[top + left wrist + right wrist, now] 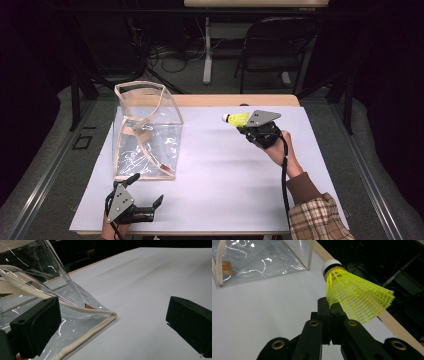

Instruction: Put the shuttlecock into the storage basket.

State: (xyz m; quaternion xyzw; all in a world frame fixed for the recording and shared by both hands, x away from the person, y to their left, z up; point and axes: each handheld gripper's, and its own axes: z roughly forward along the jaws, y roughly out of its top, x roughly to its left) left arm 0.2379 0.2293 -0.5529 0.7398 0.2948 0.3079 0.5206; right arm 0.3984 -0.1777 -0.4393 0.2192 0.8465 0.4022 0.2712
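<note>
While the right gripper (248, 125) pinches the shuttlecock (236, 119) by its skirt, cork pointing left, the clear bag (145, 131) stands at frame left. The left gripper (142, 192), jaws spread, sits nearer, just beside the bag's lower corner.

Folding chair (272, 42) beyond the table (210, 100).

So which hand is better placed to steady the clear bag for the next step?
Left, probably. The left tool is open right beside the clear bag's near bottom corner, while the right tool is shut on the yellow shuttlecock, apart from the bag.
</note>
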